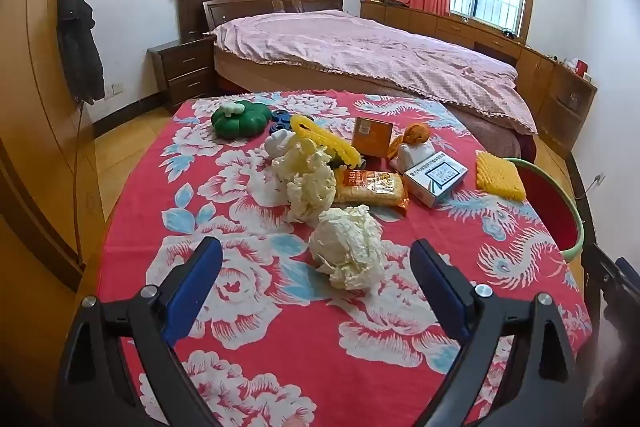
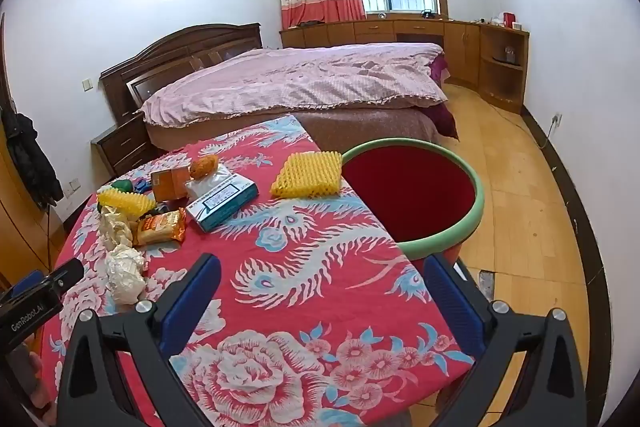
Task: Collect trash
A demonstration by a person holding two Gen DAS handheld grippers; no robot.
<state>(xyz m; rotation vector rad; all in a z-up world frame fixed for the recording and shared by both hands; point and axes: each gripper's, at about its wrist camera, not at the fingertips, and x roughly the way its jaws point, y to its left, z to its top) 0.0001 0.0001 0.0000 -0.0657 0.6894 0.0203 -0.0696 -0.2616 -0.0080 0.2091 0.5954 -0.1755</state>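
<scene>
A crumpled white paper ball (image 1: 347, 247) lies on the red floral tablecloth (image 1: 256, 307), just ahead of my left gripper (image 1: 316, 291), which is open and empty. A second crumpled paper wad (image 1: 308, 183) sits behind it. Beyond are an orange snack packet (image 1: 372, 187), a blue-and-white box (image 1: 434, 179), an orange box (image 1: 372, 137) and two yellow foam nets (image 1: 499, 175). A red bin with a green rim (image 2: 412, 191) stands off the table's right edge. My right gripper (image 2: 322, 301) hangs open over the cloth near that edge, holding nothing. The near paper ball (image 2: 125, 273) lies to its left.
A green pumpkin-shaped container (image 1: 239, 119) and blue toy sit at the table's far left. A bed with a pink cover (image 2: 296, 79) lies beyond the table, with a nightstand (image 1: 184, 71) and wooden cabinets (image 2: 480, 47) along the walls. Wooden floor (image 2: 528, 227) spreads right of the bin.
</scene>
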